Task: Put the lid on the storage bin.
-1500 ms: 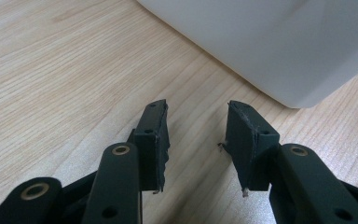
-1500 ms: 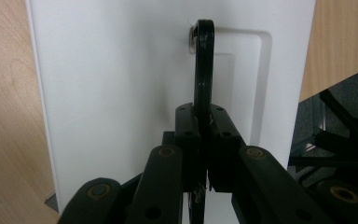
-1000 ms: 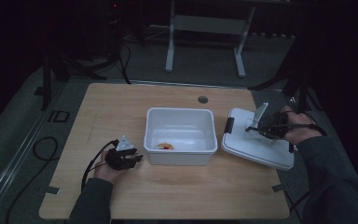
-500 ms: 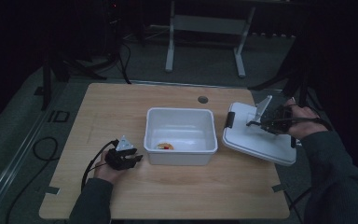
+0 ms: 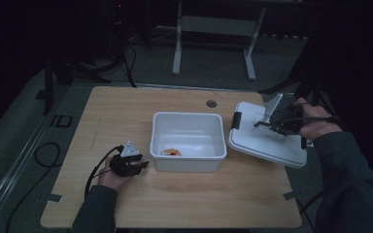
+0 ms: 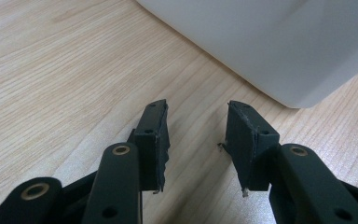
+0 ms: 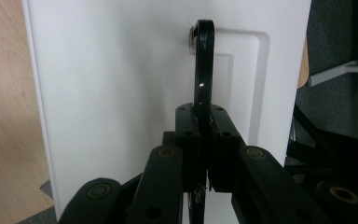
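A white plastic bin (image 5: 188,141) stands open at the middle of the wooden table, with a small orange thing (image 5: 171,152) on its floor. To its right the bin's white lid (image 5: 264,141) is tilted and lifted off the table. My right gripper (image 5: 262,123) is shut on the lid's black handle (image 7: 203,65), which runs up between its jaws. My left gripper (image 5: 139,166) rests on the table at the bin's front left corner, open and empty, and the bin's wall (image 6: 279,42) shows just ahead of it.
A black latch (image 5: 236,120) sits on the lid's left edge. There is a round grommet hole (image 5: 211,103) near the table's far edge. A metal stand (image 5: 213,36) is on the floor behind the table. Cables (image 5: 46,155) lie on the floor at the left.
My right gripper has raised the lid by its handle and carried it slightly up and away from the table. The left gripper has stayed still.
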